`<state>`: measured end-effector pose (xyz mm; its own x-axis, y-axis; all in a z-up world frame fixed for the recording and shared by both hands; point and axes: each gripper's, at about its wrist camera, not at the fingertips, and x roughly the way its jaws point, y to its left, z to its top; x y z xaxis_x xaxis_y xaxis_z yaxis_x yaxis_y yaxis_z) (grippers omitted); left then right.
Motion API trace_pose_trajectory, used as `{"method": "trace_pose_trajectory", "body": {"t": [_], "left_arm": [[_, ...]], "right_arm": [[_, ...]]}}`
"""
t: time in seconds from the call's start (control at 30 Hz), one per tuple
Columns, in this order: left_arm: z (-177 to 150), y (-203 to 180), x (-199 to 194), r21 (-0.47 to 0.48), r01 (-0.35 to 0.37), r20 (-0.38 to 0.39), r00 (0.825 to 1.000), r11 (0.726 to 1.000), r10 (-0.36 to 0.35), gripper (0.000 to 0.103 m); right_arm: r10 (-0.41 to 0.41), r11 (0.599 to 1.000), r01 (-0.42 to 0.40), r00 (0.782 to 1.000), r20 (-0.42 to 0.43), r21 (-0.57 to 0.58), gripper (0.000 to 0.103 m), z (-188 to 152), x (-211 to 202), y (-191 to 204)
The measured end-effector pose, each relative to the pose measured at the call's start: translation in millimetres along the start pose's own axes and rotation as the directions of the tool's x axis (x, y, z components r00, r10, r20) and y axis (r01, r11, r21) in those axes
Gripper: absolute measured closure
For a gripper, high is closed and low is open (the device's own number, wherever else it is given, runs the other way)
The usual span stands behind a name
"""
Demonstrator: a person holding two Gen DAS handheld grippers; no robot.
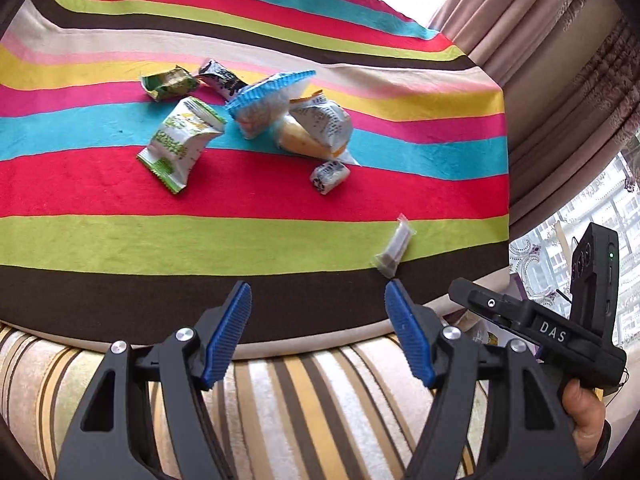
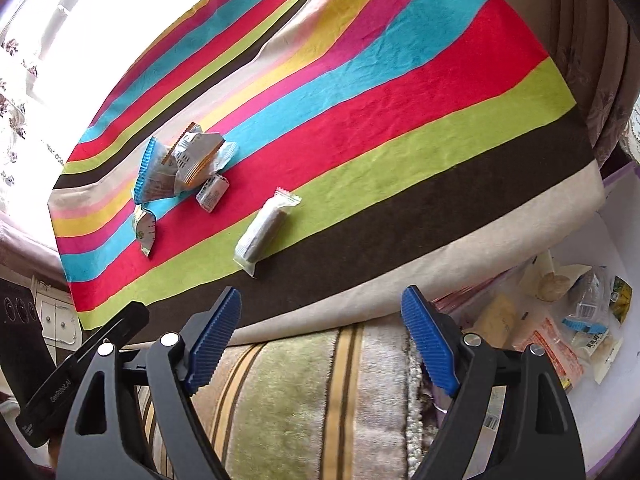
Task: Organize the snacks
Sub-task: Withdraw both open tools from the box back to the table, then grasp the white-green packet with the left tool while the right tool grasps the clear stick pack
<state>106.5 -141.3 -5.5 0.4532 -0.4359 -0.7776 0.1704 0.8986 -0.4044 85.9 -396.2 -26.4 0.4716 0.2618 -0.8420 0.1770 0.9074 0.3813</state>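
Note:
Several wrapped snacks lie on a striped cloth [image 1: 280,208]. In the left wrist view I see a green-and-white packet [image 1: 180,142], a blue-edged packet [image 1: 266,100], a bread packet [image 1: 316,130], a small wrapped candy [image 1: 329,176] and a slim grey bar [image 1: 394,248] near the front edge. The bar also shows in the right wrist view [image 2: 266,230], with the pile [image 2: 182,164] beyond it. My left gripper [image 1: 318,300] is open and empty, short of the cloth's front edge. My right gripper [image 2: 320,308] is open and empty, also short of the edge.
A white box [image 2: 624,240] at the right, below the cloth's edge, holds several bagged snacks [image 2: 552,340]. A striped sofa cushion [image 2: 300,400] lies under both grippers. Curtains [image 1: 560,60] and a window stand at the right. The other gripper's body [image 1: 560,328] shows at the right of the left wrist view.

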Motion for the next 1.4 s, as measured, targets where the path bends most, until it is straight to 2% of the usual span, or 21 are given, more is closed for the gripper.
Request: {"method": "trace_pose_trajectory", "body": {"t": [0.17,0.33,0.57,0.73,1.07,1.33,1.4], "left_arm": [[3.8,22.3,-8.1,-0.017,-0.011,0.016,1.0,1.0,0.011,0.033],[12.8,41.1,-13.9,0.01,-0.047,0.036,0.998,0.999,0.047,0.033],[33.1,72.4,-17.7,0.038,-0.122,0.059,0.991,0.992,0.12,0.033],[46.4,85.1,-15.5,0.072,-0.155,0.074,0.986,0.985,0.15,0.033],[63.8,94.6,3.1,0.133,-0.146,0.052,0.989,0.98,0.14,0.033],[81.1,87.6,27.1,0.23,-0.178,0.055,0.984,0.957,0.17,0.033],[85.1,85.1,33.6,0.259,-0.189,0.062,0.982,0.947,0.18,0.033]], "right_arm": [[-0.05,0.998,0.05,0.999,0.01,-0.041,0.022,5.9,12.4,24.0],[-0.11,0.99,0.111,0.994,0.016,-0.086,0.023,9.7,26.1,46.1],[-0.165,0.982,0.166,0.986,0.015,-0.093,0.036,14.9,43.7,59.2],[-0.212,0.966,0.215,0.977,0.035,-0.141,0.042,14.6,51.1,73.0],[-0.229,0.95,0.239,0.971,0.068,-0.202,0.044,20.9,66.4,93.7],[-0.221,0.941,0.238,0.971,0.095,-0.242,0.052,23.8,75.3,105.0],[-0.217,0.936,0.236,0.971,0.1,-0.261,0.058,22.8,77.4,110.7]]}}
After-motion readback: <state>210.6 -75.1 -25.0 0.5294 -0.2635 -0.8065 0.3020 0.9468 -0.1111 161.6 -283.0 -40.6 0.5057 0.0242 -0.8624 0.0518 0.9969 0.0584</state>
